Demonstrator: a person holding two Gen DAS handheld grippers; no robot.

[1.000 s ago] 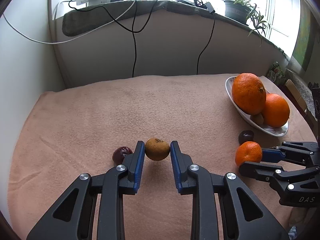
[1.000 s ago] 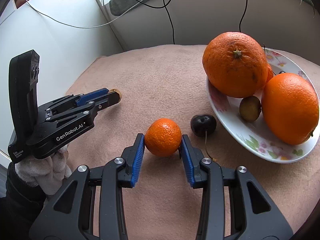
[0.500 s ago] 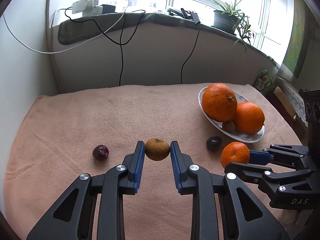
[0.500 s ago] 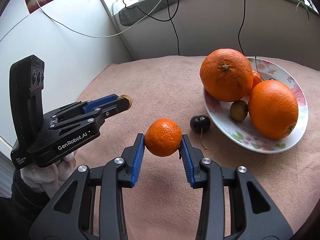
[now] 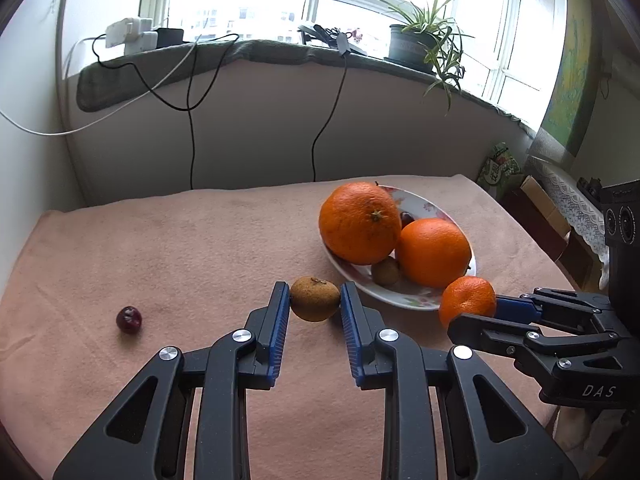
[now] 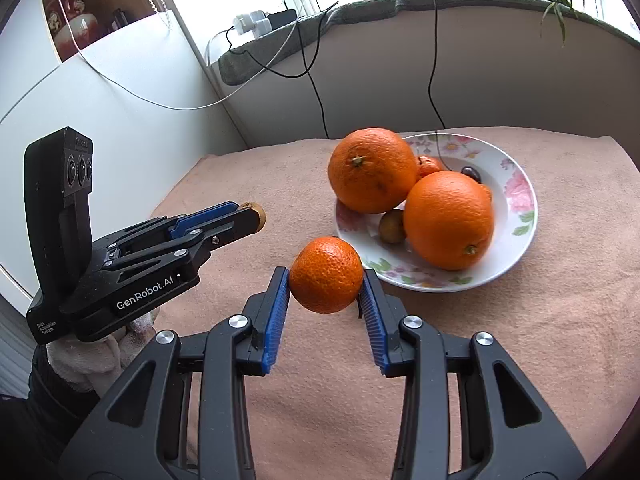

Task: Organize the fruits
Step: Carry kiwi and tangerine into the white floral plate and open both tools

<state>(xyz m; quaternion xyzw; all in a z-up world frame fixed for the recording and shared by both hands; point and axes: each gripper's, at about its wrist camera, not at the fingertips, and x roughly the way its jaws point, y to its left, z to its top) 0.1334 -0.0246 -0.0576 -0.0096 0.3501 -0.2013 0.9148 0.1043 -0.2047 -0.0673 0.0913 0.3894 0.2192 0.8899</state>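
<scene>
My left gripper (image 5: 315, 300) is shut on a small brown fruit (image 5: 315, 298) and holds it above the cloth, just left of the flowered plate (image 5: 424, 208). My right gripper (image 6: 326, 276) is shut on a mandarin (image 6: 326, 274), held above the cloth near the plate's front rim (image 6: 516, 240). The plate holds two big oranges (image 6: 372, 170) (image 6: 448, 220), a small brown fruit (image 6: 391, 226), a mandarin and a dark cherry (image 6: 471, 173). A dark red cherry (image 5: 129, 319) lies on the cloth at the left. The left gripper also shows in the right wrist view (image 6: 252, 216), the right gripper in the left wrist view (image 5: 486, 306).
The pink cloth (image 5: 180, 248) covers the table up to a grey wall with hanging cables (image 5: 192, 136). A windowsill with a potted plant (image 5: 416, 44) and chargers is behind. Boxes and a lace cloth (image 5: 568, 200) stand past the right edge.
Both grippers have risen with their fruit and moved toward the plate. The dark cherry in front of the plate is now out of sight.
</scene>
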